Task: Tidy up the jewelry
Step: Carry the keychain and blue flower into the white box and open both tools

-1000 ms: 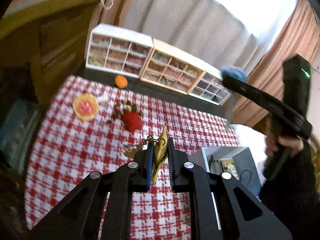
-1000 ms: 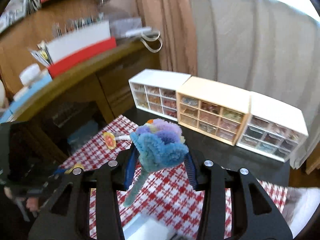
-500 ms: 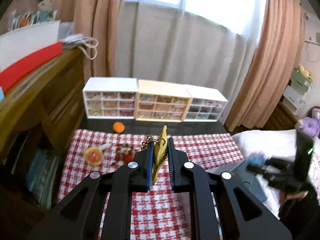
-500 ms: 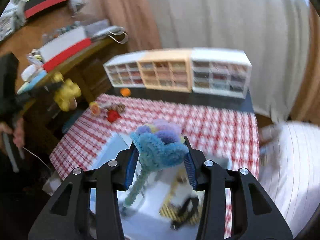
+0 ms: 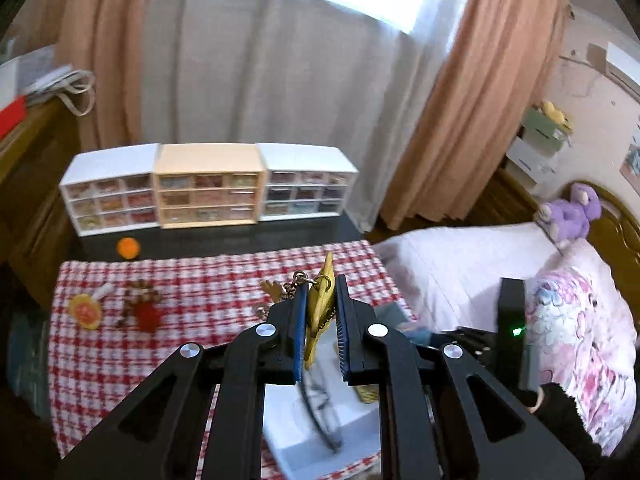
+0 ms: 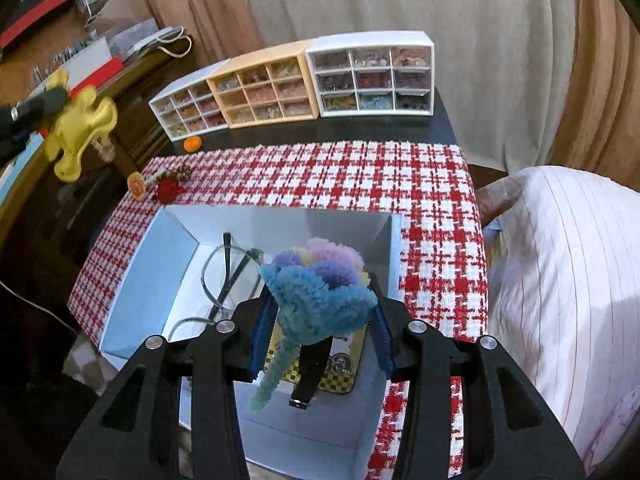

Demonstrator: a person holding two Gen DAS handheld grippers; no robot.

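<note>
- Pinching a gold keychain charm (image 5: 318, 312) between the left gripper (image 5: 320, 332) pads, held in the air above the near edge of the white box (image 6: 140, 264).
- Clamping a blue-and-purple pipe-cleaner flower (image 6: 320, 280) in the right gripper (image 6: 320, 316), directly over the white box.
- Resting inside the white box: eyeglasses (image 6: 228, 272) and a checkered yellow card (image 6: 340, 364).

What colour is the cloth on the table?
Red and white checks on the cloth, clearest in the right wrist view.
</note>
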